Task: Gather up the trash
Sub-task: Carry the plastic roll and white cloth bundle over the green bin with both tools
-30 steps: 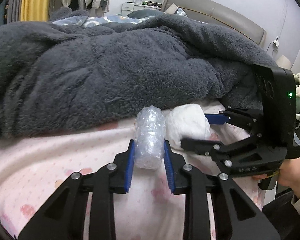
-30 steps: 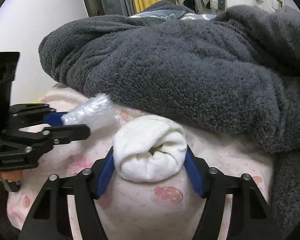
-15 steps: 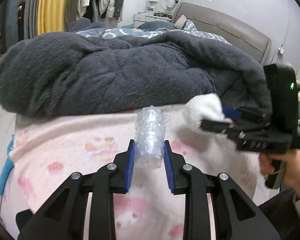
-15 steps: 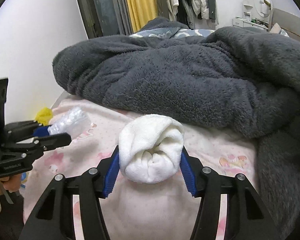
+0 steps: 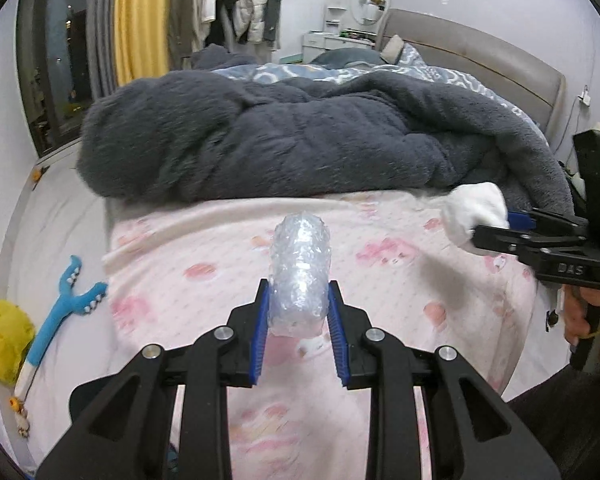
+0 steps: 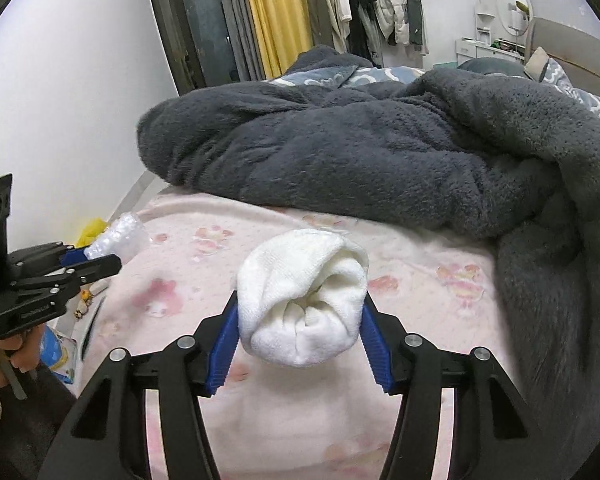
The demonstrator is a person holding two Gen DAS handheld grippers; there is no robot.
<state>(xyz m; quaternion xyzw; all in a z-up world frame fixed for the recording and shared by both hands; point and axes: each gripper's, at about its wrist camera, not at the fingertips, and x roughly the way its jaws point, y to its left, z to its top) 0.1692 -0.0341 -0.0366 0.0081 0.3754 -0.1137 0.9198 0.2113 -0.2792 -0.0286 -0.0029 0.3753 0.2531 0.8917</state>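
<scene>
The bubble-wrap roll [image 5: 299, 276] sits pinched between the blue pads of the left gripper [image 5: 298, 320], standing up and away from the camera above the pink patterned bedsheet [image 5: 400, 280], not touching it as far as the left wrist view shows. In the right wrist view the same roll [image 6: 118, 236] shows at the far left, sticking out past the left gripper's black fingers [image 6: 88, 266]. The white balled-up cloth [image 6: 302, 300], folded in on itself with a puckered opening facing the camera, is clamped between the blue pads of the right gripper [image 6: 300, 344], held over the sheet; from the left wrist view it appears as a white lump [image 5: 474, 210] at the tips of the right gripper [image 5: 496, 232], just beside the edge of the dark grey fleece blanket [image 5: 300, 140]. That blanket lies heaped across the bed behind both pieces. A hand [image 5: 596, 320] grips the right gripper's handle at the right edge. On the floor to the left of the bed lie a blue toy [image 5: 60, 312] and a yellow bag [image 5: 0, 340]. Clothes [image 6: 380, 4] hang beside a yellow curtain [image 6: 272, 12] at the back of the room.
</scene>
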